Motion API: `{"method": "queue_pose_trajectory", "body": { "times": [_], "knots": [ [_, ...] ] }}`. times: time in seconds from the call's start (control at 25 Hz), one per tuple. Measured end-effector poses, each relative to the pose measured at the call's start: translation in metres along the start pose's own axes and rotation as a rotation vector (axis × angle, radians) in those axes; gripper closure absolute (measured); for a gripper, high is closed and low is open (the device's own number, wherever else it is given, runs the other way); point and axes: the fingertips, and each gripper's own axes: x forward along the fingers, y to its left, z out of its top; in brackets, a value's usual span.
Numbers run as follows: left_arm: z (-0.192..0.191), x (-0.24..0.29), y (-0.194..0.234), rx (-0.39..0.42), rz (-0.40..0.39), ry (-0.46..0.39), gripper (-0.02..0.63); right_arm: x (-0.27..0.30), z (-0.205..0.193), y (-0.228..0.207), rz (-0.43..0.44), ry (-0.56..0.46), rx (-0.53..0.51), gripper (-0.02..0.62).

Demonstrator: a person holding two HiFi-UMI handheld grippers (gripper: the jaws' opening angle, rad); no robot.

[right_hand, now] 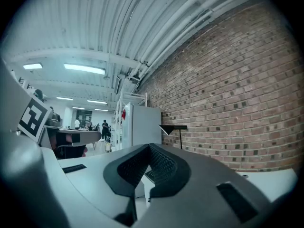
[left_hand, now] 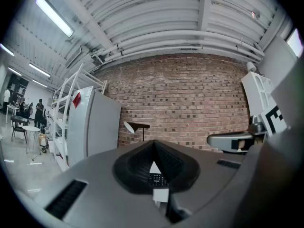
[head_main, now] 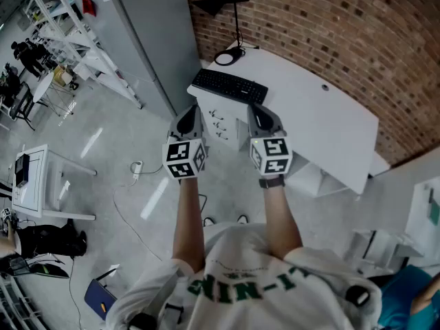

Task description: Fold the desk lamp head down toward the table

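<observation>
Black lamp (head_main: 237,26) seen at desk's (head_main: 313,119) far corner, straight ahead.
Left gripper (head_main: 187,120) and right gripper (head_main: 263,117) are held closed, empty, about equally far.

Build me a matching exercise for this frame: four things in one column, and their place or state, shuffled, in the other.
Things:
1. desk lamp
2. keyboard
3. left claw
4. grey cabinet

Place or state:
A. black, lying flat on the white desk
B. tall, standing on the floor left of the desk
C. head raised on a thin pole, at the desk's far corner by the brick wall
D. shut, holding nothing

Pairs: 1-C, 2-A, 3-D, 4-B
</observation>
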Motion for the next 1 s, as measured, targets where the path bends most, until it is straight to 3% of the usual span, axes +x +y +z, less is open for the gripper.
{"method": "queue_pose_trajectory", "body": {
  "times": [0.24, 0.48, 0.76, 1.0],
  "knots": [
    [-0.007, 0.003, -0.019, 0.018, -0.001, 0.012, 0.606, 0.000, -0.012, -0.016, 0.011, 0.003, 0.069, 0.592],
    [-0.012, 0.018, -0.011, 0.012, 0.013, 0.026, 0.606, 0.016, -0.028, -0.019, 0.029, 0.040, 0.140, 0.592],
    [-0.026, 0.083, 0.002, -0.012, -0.025, 0.027, 0.606, 0.064, -0.040, -0.046, -0.003, 0.051, 0.107, 0.592],
    [-0.008, 0.160, 0.038, -0.001, -0.038, 0.000, 0.606, 0.140, -0.029, -0.070, -0.039, 0.051, 0.049, 0.592]
  ]
}}
